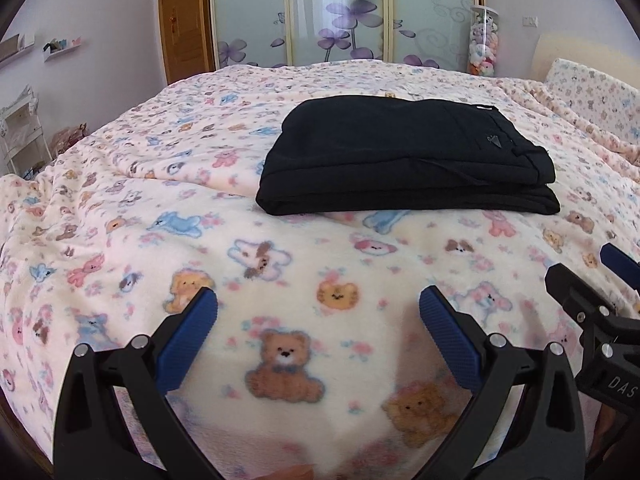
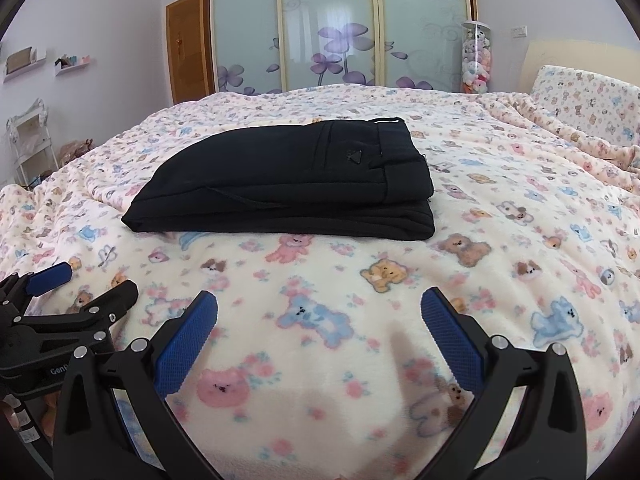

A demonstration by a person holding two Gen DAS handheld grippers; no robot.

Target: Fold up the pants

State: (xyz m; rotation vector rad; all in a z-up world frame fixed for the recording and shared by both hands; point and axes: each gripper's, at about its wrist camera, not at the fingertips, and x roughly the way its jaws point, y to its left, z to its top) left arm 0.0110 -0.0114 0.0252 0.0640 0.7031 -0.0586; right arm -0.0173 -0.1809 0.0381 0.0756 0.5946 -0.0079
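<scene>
Pants: the black pants (image 1: 408,156) lay in a compact, layered rectangle on the middle of the bed, waistband end toward the pillow side, with the lower layer sticking out a little past the upper one along the near edge.
Fold: it looked finished to me, stacked flat with no leg trailing loose, which is likely why nobody was touching it.
Blanket: the teddy-bear fleece blanket (image 1: 120,184) under it was rumpled on the left but lay fairly smooth beneath the bundle, so the stack sat level.
Left gripper: the left gripper (image 1: 318,312) hovered over bare blanket near the bed's edge, well apart from the pants, its blue pads (image 1: 188,340) spread wide with nothing between them.
Right gripper: the right gripper (image 2: 318,312) sat just beside the left one, jaws equally wide and empty, also clear of the cloth.
Why so: both tongs pulled back and gaping reads as a release, hands off so the fold would not be disturbed.
Beyond: a wardrobe (image 2: 332,28) with frosted, purple-flowered doors stood behind the bed, and a clear tube of plush toys (image 2: 476,60) stood beside it.
</scene>
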